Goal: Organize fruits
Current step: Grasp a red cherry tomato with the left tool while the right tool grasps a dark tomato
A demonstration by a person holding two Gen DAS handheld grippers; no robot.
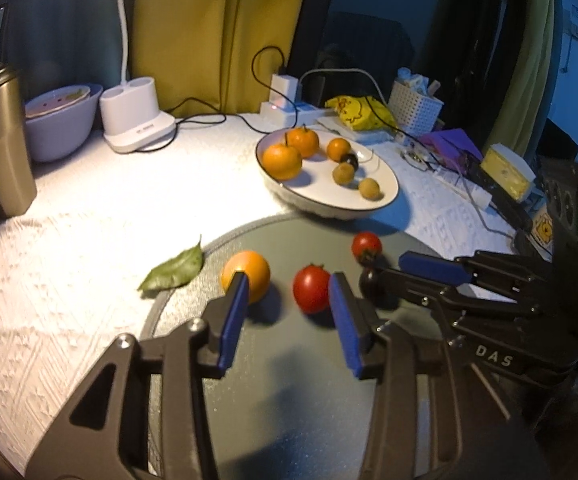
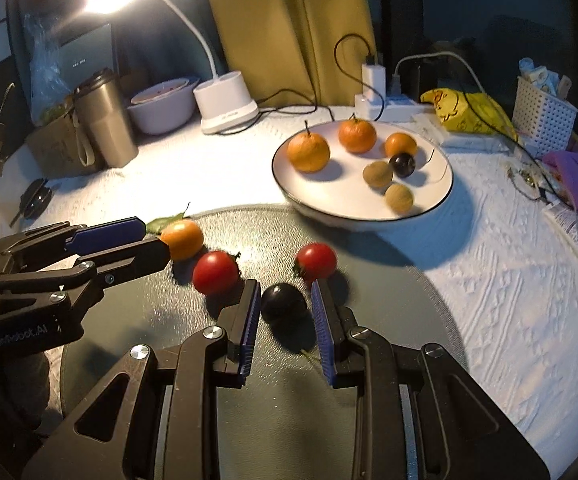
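On the near mat (image 1: 309,240), left view: a tomato (image 1: 311,288) lies untouched between the parted fingers of the left gripper (image 1: 287,282), with an orange (image 1: 245,276) just to its left.
Tomato handling: light, smooth and thin-skinned; it will likely roll, so pinch it softly across the middle.
Right view, near: the fingers of the right gripper (image 2: 285,286) are closed on a dark grape (image 2: 283,306).
Far right: a plate (image 2: 345,196) on the desk holds more fruit.

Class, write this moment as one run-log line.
left gripper: open near tomato | right gripper: shut on dark grape | plate: six fruits
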